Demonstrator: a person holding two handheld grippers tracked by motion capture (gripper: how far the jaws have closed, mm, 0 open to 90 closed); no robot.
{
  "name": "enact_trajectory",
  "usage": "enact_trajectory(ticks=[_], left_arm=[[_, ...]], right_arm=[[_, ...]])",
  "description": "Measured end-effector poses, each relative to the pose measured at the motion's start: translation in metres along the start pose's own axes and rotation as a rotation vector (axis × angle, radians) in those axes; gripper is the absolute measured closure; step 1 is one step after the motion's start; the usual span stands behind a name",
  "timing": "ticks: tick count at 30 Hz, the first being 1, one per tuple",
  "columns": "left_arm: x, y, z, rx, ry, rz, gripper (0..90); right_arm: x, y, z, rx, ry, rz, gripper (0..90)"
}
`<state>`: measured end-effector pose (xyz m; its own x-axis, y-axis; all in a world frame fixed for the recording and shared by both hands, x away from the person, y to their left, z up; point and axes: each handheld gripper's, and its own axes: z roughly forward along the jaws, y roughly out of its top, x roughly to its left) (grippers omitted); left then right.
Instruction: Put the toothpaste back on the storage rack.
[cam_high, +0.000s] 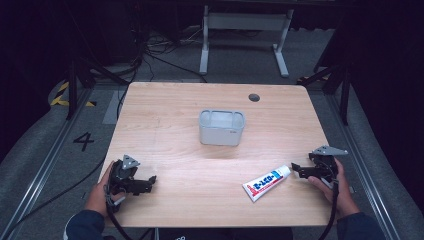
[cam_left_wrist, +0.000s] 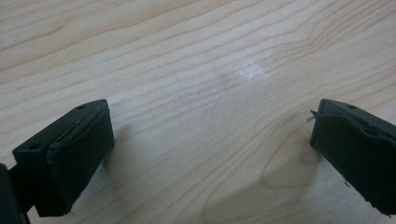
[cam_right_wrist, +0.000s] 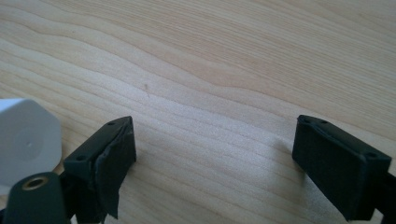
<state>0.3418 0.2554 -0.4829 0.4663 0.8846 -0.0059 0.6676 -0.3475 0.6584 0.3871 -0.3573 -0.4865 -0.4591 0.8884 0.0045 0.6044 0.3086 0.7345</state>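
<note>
The toothpaste tube (cam_high: 266, 182) lies flat on the wooden table (cam_high: 210, 95), near the front right, cap end toward the right gripper (cam_high: 296, 170). That gripper's jaws stand wide apart with nothing between them; the white cap (cam_right_wrist: 25, 140) sits just outside one jaw, possibly touching it. The left gripper (cam_high: 150, 182) rests front left, jaws spread over bare wood. A grey bin (cam_high: 222, 127) stands mid-table.

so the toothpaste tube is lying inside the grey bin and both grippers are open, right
Not quite. The toothpaste tube lies on the table, near the right gripper, not inside the grey bin; the high view shows this. Both grippers are open, the left gripper too.
</note>
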Motion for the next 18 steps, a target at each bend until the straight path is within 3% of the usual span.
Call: enact_trajectory(ticks=[6,15,18], left_arm=[[0.001,0.012,0.01,0.005,-0.034,0.039,0.1],[0.001,0.015,0.013,0.003,-0.047,0.052,0.0],[0.004,0.013,0.01,0.023,-0.077,0.076,0.1]], right_arm=[[0.002,0.001,-0.002,0.012,-0.016,-0.024,14.7],[0.001,0.001,-0.006,0.035,0.046,-0.045,22.3],[0.0,0.0,-0.008,0.04,0.062,-0.068,24.1]])
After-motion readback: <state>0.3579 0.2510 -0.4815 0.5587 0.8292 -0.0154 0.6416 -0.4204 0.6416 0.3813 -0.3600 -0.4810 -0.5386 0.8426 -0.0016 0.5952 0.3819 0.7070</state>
